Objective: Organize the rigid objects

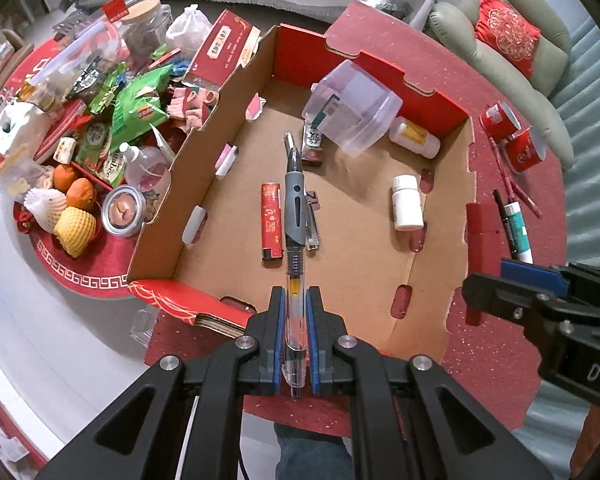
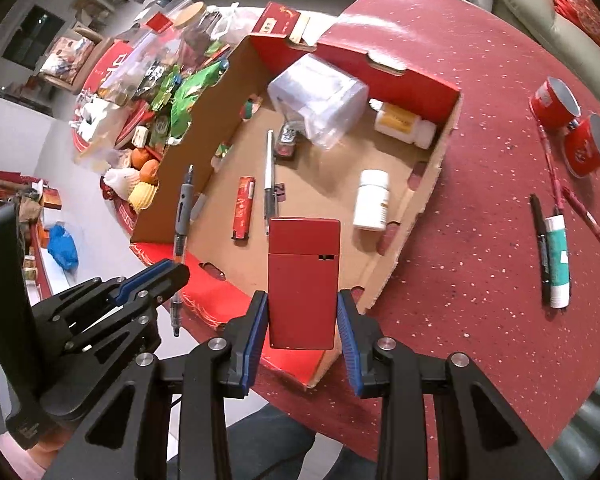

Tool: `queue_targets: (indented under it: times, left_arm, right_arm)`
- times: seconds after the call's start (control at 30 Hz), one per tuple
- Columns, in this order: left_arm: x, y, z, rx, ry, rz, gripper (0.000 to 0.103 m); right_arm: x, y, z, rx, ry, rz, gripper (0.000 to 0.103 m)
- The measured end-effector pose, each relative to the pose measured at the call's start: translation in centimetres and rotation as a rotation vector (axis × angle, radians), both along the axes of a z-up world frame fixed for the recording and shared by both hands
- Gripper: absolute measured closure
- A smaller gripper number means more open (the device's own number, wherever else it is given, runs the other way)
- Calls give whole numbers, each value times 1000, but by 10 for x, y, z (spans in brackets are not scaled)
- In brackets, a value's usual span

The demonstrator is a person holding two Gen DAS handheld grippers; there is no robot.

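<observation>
My left gripper [image 1: 296, 300] is shut on a grey-grip clear pen [image 1: 294, 216] and holds it above the open cardboard box [image 1: 360, 264]; the pen also shows in the right wrist view [image 2: 182, 216]. My right gripper [image 2: 302, 308] is shut on a red rectangular case [image 2: 302, 280] over the box's near edge [image 2: 220, 280]. In the box lie a red lighter [image 1: 271, 220], a white pen [image 2: 269, 176], two white bottles [image 1: 407, 202] [image 1: 414, 137], a clear plastic container [image 1: 352, 108] and a small dark item [image 1: 313, 146]. The right gripper shows at the right edge of the left wrist view [image 1: 516, 284].
On the red table [image 2: 480, 240] right of the box lie a black marker [image 2: 540, 240], a glue stick [image 2: 558, 264], red pens [image 2: 568, 200] and two red cups [image 2: 572, 132]. Snacks, fruit and a tin [image 1: 122, 212] crowd the box's left side.
</observation>
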State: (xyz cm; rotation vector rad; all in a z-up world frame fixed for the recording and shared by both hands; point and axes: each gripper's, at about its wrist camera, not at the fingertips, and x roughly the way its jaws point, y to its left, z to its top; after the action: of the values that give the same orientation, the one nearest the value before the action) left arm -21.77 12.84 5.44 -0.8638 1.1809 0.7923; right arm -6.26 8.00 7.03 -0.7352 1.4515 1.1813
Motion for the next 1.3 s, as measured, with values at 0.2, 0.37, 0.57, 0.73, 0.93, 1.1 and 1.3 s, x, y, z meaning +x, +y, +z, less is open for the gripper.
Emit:
queue_targets:
  times: [0.2,0.37,0.57,0.73,0.93,1.1,1.3]
  left_arm:
    - [4,4,-5,-6,3,-6,92]
    - [9,6,-7,-4,3,-16,92]
    - [13,8,-10,-4,15,-27,92]
    - [13,12,-12,-6,23,-13,92]
    - [15,14,-15,-7,31,-17,92]
    - [21,15,-19,-12,37,-19,92]
    - [26,16,-24,-14,50,-30,92]
  right_arm:
    - [-4,5,-3,-10,-4,6,67]
    - [-1,6,-5,-20,-9,2,67]
    - [2,8,-7,-29,-6,-4,67]
    - [0,11,-10,-34,-5,0,67]
    - [0,13,-14,-39,7,-1,67]
    - [-1,16,-19,-50,8,2,67]
    - [0,18,-25,-58,4,3,67]
